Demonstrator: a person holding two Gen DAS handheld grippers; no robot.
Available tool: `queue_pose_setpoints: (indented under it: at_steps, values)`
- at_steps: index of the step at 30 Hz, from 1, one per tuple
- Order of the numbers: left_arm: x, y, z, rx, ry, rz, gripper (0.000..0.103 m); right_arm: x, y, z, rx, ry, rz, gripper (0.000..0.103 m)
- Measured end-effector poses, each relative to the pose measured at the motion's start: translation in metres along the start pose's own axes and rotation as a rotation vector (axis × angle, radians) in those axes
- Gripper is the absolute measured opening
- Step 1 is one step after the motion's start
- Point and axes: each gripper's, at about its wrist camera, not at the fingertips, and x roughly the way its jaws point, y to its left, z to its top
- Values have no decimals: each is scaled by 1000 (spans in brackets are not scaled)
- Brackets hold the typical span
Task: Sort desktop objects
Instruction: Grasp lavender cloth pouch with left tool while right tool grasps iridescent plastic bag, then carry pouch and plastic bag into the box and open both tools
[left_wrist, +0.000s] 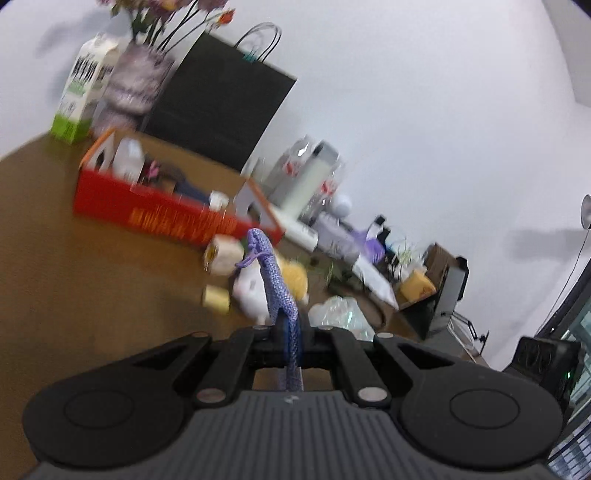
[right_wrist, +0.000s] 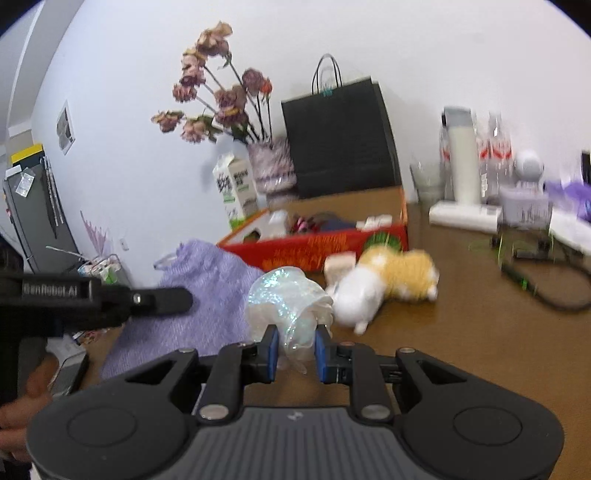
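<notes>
A brown desk (right_wrist: 461, 314) carries the open red box (right_wrist: 317, 245), likely the bin for sorted clutter. The left gripper (left_wrist: 291, 332) is clenched on the edge of a purple knit pouch (left_wrist: 275, 280), lifting it clear. The right gripper (right_wrist: 295, 349) pinches an iridescent plastic wrapper (right_wrist: 284, 295) just beside a plush toy (right_wrist: 384, 284), ready for carrying.
</notes>
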Motion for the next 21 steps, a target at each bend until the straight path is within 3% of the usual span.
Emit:
queue_pose_setpoints:
  at_steps: [5,10,13,17,21]
  values:
    - [31,0,69,68,-56,19,4,26,-14,56,-45,-30,-35,19]
    - [83,22,151,36,-57,17,4,80,-36,126,-84,-51,-54,20]
    - [130,47,188,15,-26,66,5,137,-54,165,-106,-3,-92,20]
    - [208,98,215,-40,90,147,5,223,-77,197,-108,120,-140,20]
    - [282,131,207,78,220,310,5,306,-84,198,-199,300,-211,20]
